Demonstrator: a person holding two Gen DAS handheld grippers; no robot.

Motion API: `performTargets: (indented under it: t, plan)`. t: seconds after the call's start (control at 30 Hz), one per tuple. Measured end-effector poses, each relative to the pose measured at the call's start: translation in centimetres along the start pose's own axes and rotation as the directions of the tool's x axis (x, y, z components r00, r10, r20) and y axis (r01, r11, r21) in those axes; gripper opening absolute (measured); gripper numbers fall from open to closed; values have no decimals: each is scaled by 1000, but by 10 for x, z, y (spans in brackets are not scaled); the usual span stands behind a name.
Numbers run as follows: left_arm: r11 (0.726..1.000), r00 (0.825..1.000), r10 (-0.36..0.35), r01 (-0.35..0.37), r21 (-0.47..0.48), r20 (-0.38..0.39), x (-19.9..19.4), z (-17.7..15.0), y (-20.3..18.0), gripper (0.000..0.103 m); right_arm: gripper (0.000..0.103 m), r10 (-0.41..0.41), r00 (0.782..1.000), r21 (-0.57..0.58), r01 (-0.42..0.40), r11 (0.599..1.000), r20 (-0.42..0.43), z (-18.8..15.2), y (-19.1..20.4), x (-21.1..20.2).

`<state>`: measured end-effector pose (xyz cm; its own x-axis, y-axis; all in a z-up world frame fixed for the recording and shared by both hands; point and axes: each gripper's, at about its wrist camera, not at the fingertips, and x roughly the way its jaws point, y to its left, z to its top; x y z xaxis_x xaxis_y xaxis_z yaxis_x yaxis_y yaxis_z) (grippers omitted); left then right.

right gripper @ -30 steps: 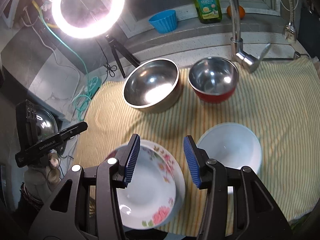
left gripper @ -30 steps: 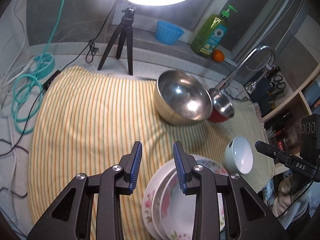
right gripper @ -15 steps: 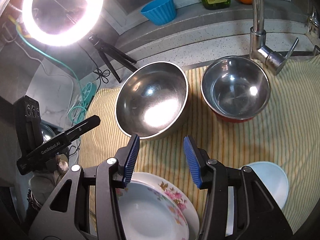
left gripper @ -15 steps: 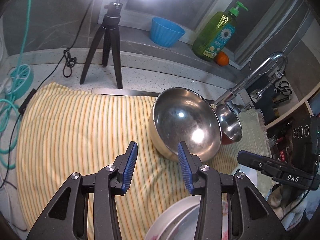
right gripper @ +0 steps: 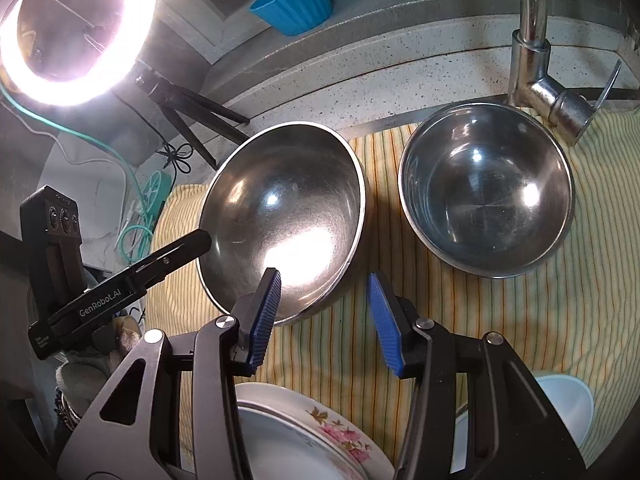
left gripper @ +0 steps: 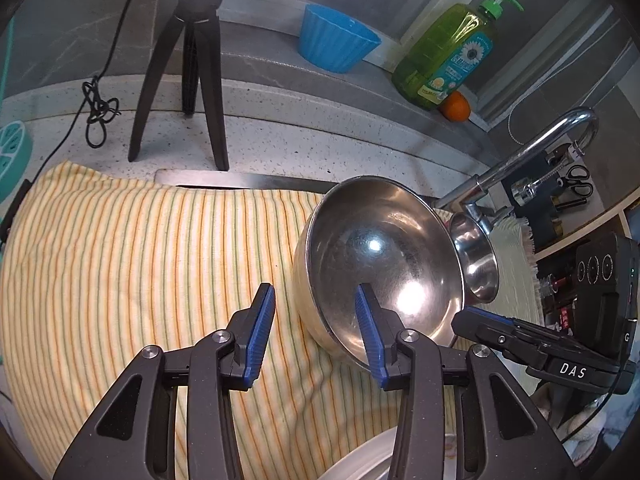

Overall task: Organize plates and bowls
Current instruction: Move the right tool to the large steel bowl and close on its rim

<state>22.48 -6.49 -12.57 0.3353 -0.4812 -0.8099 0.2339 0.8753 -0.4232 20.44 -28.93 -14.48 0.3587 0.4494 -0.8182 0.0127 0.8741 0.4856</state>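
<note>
Two steel bowls sit far on the striped cloth point(right gripper: 500, 340), large bowl point(right gripper: 284, 216) left of small bowl point(right gripper: 486, 192), one floral plate stack point(right gripper: 320, 436) and one white bowl point(right gripper: 568, 404) near, both the left gripper point(left gripper: 316, 330) and the right gripper point(right gripper: 326, 316) parted and empty.

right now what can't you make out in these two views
- Floral plates: right wrist view, cut by the bottom edge and covered by the right hand-held gripper.
- White bowl: right view, mostly behind that gripper's arm.
- Smaller steel bowl: left view, half hidden behind the large steel bowl.

Left gripper point(left gripper: 314, 330) jaws apart astride large steel bowl point(left gripper: 380, 268) rim, striped cloth point(left gripper: 140, 264), tripod point(left gripper: 188, 60) behind
</note>
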Motion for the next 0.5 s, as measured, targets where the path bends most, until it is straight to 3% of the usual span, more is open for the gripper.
performTargets:
  t: [0.13,0.23,0.5]
  plan:
    - [1000,1000,-14,13,-12,-2,5,3,2,39,48,-7,1000,-4,7,1000,-6,2,1,6]
    - [1000,1000,-20,20,-7,-10,8,2,0,37,38,-10,1000,-7,10,1000,-14,3,1,10]
    - [999,1000,-10,10,31,-12,9,1,-9,33,30,-50,999,-41,50,998,-13,3,6,12]
